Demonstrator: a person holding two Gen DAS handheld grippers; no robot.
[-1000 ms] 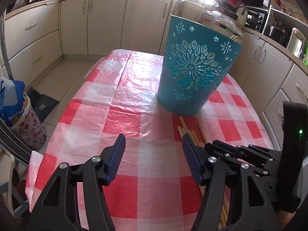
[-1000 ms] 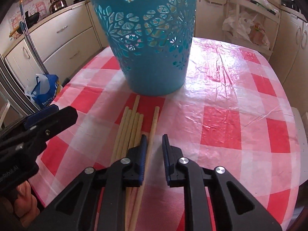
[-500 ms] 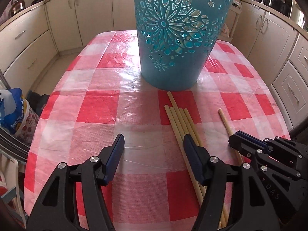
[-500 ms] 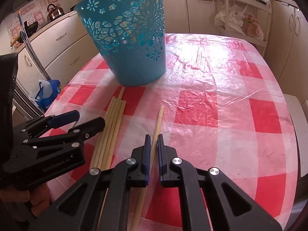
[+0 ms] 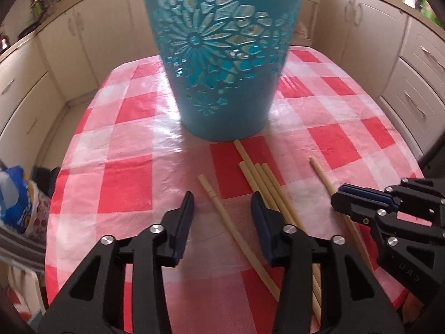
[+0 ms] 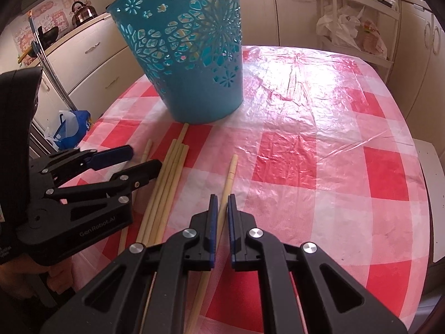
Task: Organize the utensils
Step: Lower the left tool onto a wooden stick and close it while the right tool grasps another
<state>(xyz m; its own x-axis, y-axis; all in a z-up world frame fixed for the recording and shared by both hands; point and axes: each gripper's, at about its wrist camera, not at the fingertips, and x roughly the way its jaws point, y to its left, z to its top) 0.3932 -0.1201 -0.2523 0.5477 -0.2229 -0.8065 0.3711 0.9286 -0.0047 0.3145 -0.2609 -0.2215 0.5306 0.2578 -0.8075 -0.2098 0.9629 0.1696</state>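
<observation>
A teal cut-out basket (image 5: 222, 64) stands on the red-and-white checked table; it also shows in the right wrist view (image 6: 192, 55). Several bamboo chopsticks lie in front of it. A bundle (image 5: 267, 183) lies side by side. One single chopstick (image 5: 236, 231) lies between the fingers of my open left gripper (image 5: 222, 206). Another single chopstick (image 6: 229, 172) runs between the nearly closed jaws of my right gripper (image 6: 221, 203), which has a narrow gap and hovers over it. The bundle (image 6: 169, 178) lies left of it.
Cream kitchen cabinets (image 5: 83, 27) surround the table. A blue bag (image 6: 72, 128) sits on the floor at the left. A shelf rack with plastic bags (image 6: 353, 30) stands at the back right. The table edge (image 6: 425, 183) curves off at the right.
My left gripper has moved right and forward over a single chopstick that now lies apart from the bundle. My right gripper has stayed over its chopstick, its jaws slightly wider.
</observation>
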